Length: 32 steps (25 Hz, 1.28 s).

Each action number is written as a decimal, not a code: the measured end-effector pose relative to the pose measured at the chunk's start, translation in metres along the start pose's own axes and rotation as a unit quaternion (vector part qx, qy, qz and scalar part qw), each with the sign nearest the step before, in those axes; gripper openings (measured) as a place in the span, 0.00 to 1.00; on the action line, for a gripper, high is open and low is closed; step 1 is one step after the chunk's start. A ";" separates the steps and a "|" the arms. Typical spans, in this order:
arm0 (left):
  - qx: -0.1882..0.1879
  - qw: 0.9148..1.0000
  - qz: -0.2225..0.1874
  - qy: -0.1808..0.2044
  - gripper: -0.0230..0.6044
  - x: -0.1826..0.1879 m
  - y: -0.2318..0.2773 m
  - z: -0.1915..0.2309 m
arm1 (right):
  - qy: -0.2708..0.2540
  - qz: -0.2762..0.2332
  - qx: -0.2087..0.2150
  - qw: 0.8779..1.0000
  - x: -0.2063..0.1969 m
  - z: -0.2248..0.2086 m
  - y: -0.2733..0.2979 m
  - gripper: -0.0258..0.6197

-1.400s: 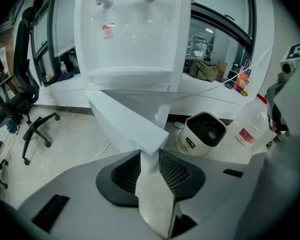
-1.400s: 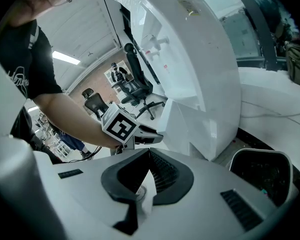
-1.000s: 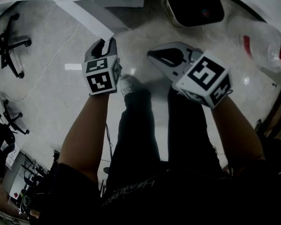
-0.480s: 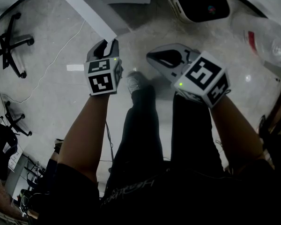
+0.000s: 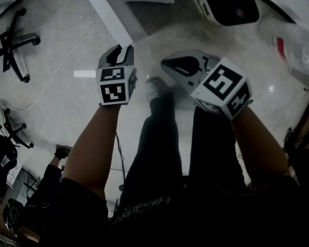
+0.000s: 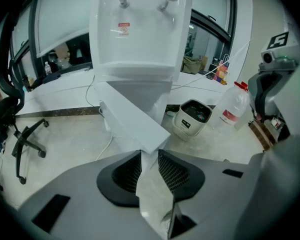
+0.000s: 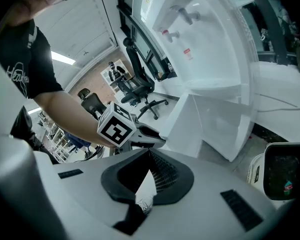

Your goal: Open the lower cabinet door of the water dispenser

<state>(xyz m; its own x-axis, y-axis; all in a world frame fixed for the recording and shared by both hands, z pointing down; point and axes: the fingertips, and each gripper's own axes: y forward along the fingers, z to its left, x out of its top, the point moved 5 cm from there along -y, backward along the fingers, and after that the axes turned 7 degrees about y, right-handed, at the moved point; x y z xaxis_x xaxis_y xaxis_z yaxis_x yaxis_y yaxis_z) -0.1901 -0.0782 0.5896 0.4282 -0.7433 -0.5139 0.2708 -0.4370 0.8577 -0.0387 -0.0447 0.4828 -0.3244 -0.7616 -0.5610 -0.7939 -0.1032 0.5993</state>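
The white water dispenser [image 6: 140, 29] stands ahead, its taps up top. Its lower cabinet door [image 6: 132, 121] is swung out toward me, and in the head view it shows as a white slab [image 5: 105, 9] running up from my left gripper [image 5: 121, 50]. In the left gripper view that gripper [image 6: 150, 151] is shut on the door's free edge, which sits between the dark pads. My right gripper [image 5: 167, 63] hovers to the right, apart from the door, jaws together and empty. In the right gripper view it [image 7: 149, 154] points past the left gripper's marker cube [image 7: 117, 129] toward the open door [image 7: 200, 129].
A white bin with a dark top [image 5: 229, 4] sits on the floor right of the dispenser, with a clear bottle with a red label [image 5: 293, 45] beside it. Office chairs [image 5: 13, 42] stand at the left, and a cable [image 5: 56, 71] crosses the floor. My shoe [image 5: 154, 89] lies between the grippers.
The left gripper has kept its hold and drifted right with the door edge. The right gripper stayed beside it. My foot and the floor items have shifted in the head view.
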 end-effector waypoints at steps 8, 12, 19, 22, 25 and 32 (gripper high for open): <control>-0.021 1.000 0.001 0.018 0.20 -0.015 -0.007 0.019 | -0.004 0.014 0.005 1.000 0.007 0.017 0.025 0.06; -0.028 0.999 -0.001 0.032 0.20 -0.020 -0.010 0.026 | -0.007 0.017 0.008 1.000 0.011 0.026 0.036 0.06; -0.046 0.997 0.000 0.059 0.20 -0.032 -0.015 0.045 | -0.005 0.027 0.013 1.000 0.016 0.036 0.059 0.06; -0.050 0.996 0.003 0.074 0.20 -0.036 -0.017 0.054 | -0.005 0.031 0.016 0.999 0.020 0.040 0.067 0.06; -0.061 0.995 0.005 0.074 0.20 -0.041 -0.019 0.065 | -0.006 0.033 0.018 0.999 0.025 0.043 0.075 0.06; -0.067 0.991 0.008 0.118 0.21 -0.049 -0.025 0.083 | -0.005 0.038 0.021 0.999 0.033 0.051 0.087 0.06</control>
<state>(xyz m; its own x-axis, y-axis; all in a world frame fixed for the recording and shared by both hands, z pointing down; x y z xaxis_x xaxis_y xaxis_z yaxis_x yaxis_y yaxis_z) -0.2894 -0.0733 0.5945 0.6181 -0.6043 -0.5027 0.3673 -0.3433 0.8644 -0.1448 -0.0468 0.4875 -0.3895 -0.7592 -0.5214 -0.7873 -0.0193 0.6162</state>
